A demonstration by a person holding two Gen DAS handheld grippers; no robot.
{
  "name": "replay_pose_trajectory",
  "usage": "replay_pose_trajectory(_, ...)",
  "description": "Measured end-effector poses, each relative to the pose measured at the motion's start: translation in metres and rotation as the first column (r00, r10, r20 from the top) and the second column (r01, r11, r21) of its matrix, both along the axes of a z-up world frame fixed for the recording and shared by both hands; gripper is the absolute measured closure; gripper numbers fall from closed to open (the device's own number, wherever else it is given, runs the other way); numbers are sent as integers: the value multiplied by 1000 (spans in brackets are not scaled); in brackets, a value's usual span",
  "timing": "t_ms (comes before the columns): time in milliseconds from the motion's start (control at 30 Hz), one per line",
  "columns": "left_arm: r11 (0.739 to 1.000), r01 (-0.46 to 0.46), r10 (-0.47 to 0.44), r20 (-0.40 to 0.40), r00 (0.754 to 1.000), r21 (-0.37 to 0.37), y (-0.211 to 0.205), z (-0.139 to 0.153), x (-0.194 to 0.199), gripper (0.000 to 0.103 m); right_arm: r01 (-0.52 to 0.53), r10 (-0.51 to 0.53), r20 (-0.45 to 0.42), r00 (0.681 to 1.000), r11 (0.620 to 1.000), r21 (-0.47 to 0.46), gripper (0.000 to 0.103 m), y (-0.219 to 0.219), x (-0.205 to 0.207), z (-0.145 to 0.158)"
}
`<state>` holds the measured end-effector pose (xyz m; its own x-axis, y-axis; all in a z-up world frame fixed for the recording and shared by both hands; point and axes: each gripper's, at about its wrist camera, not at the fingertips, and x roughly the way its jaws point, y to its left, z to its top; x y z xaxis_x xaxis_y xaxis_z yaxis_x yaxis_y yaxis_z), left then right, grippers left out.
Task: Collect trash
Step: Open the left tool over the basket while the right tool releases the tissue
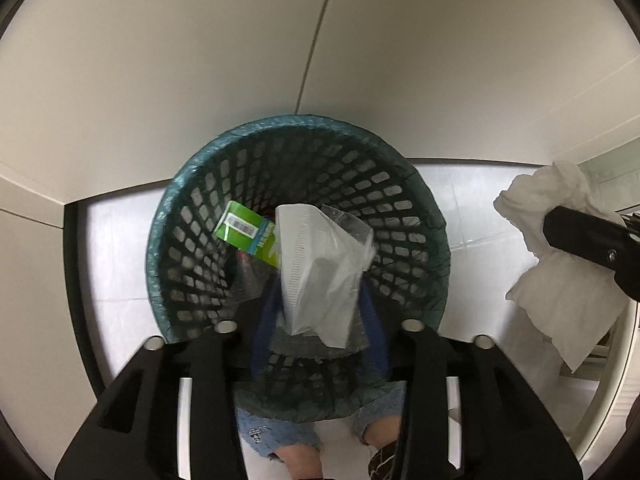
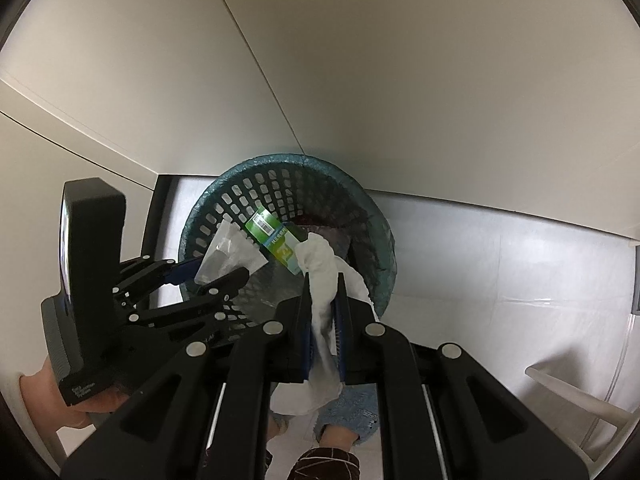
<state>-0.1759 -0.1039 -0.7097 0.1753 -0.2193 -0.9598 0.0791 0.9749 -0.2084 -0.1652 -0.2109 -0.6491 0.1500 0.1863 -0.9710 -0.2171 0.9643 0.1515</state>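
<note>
A teal mesh waste basket (image 1: 304,122) (image 2: 280,158) stands on the floor against white panels, with a green carton (image 1: 244,232) (image 2: 276,240) inside it. My left gripper (image 1: 320,300) (image 2: 212,270) hangs over the basket with its blue pads apart. A white and clear plastic wrapper (image 1: 320,264) (image 2: 230,252) sits loosely between them, above the basket's mouth. My right gripper (image 2: 323,280) is shut on a crumpled white tissue (image 2: 320,264) (image 1: 560,280) over the basket's right side. The tissue hangs down behind the fingers.
White cabinet panels (image 1: 200,60) rise right behind the basket. Pale floor tiles (image 2: 500,280) spread to the right. A person's legs in denim shorts (image 1: 260,436) and a brown slipper (image 2: 324,464) are just below the basket. A white chair leg (image 2: 568,396) stands at the right.
</note>
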Motion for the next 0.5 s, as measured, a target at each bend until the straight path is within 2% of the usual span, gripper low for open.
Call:
replay_pose_trajectory(167, 999, -37, 37, 11, 999, 10, 15, 3, -3, 39, -24, 24, 9, 1000, 1000, 16, 95, 9, 4, -3)
replay_pose_trajectory(500, 995, -95, 94, 54, 994, 21, 52, 21, -11, 13, -54, 52, 40, 998, 997, 50, 94, 40, 14, -15)
